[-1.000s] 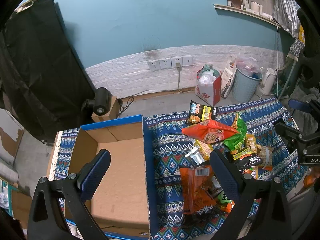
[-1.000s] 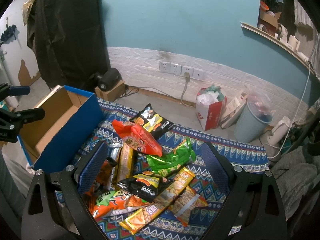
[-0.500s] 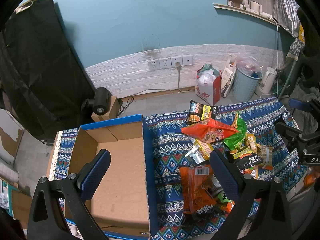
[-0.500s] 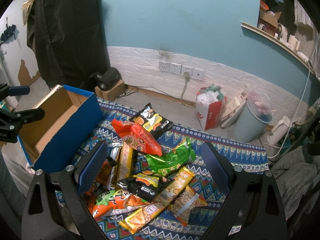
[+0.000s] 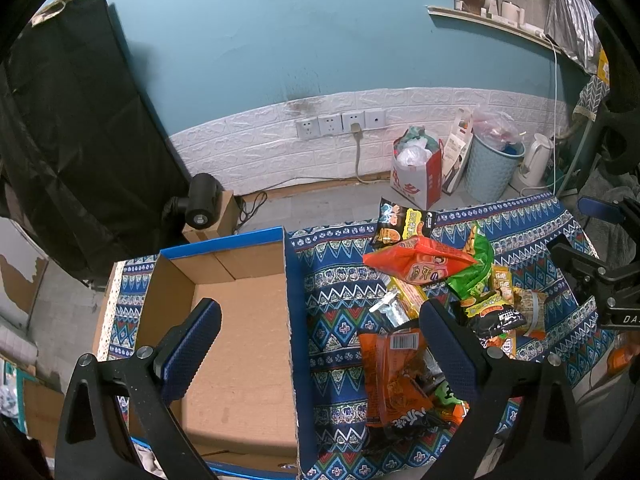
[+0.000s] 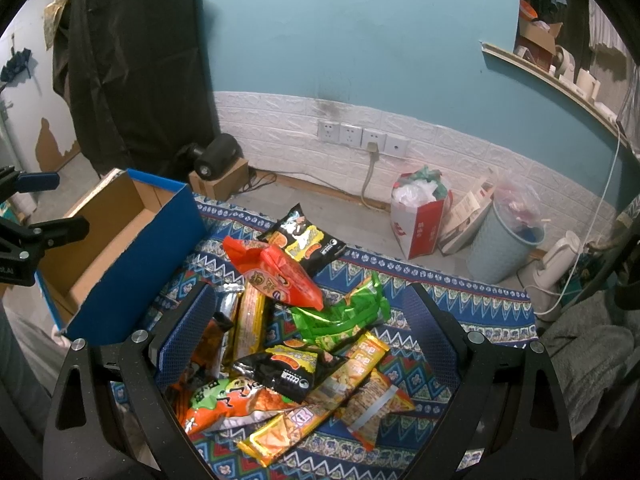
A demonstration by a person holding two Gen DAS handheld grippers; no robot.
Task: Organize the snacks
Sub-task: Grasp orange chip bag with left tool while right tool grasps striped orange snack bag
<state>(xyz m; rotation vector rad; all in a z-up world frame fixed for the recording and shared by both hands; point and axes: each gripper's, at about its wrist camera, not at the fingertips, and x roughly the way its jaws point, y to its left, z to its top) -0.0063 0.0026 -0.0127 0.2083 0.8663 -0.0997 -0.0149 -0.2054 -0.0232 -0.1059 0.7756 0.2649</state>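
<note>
Over a patterned blue cloth (image 5: 336,300), with a heap of snack packets (image 6: 288,332) spread across it. Left gripper (image 5: 320,344) hanging above the seam between an open cardboard box (image 5: 240,320) and the pile, jaws spread wide, nothing between them; one blue pad (image 5: 192,348) over the bare box floor, the other out over the packets. Blue-walled box sitting on the cloth just left of the snacks, inside showing only brown cardboard. Right gripper (image 6: 304,332) poised directly above the pile, jaws also wide apart and gripping nothing, packets visible in the gap between them. On top of the heap, a red-orange bag (image 6: 276,272) lying tilted across a black-and-yellow packet (image 6: 304,240) at the far end. Beside it a crumpled green bag (image 6: 344,316), near the middle of the pile. Closer in, a small black packet (image 6: 280,372) resting on a long yellow wrapper (image 6: 312,400), with an orange-and-green bag (image 6: 224,404) at the near left edge, close to the right gripper's left pad. From the left wrist view, a flat orange bag with a barcode (image 5: 396,376) lying nearest the box wall, partly tucked behind the right-hand pad. Beyond the cloth, a red-and-white paper bag (image 6: 420,220) and a pale blue bin (image 6: 504,244) standing on the floor by the white brick wall.
</note>
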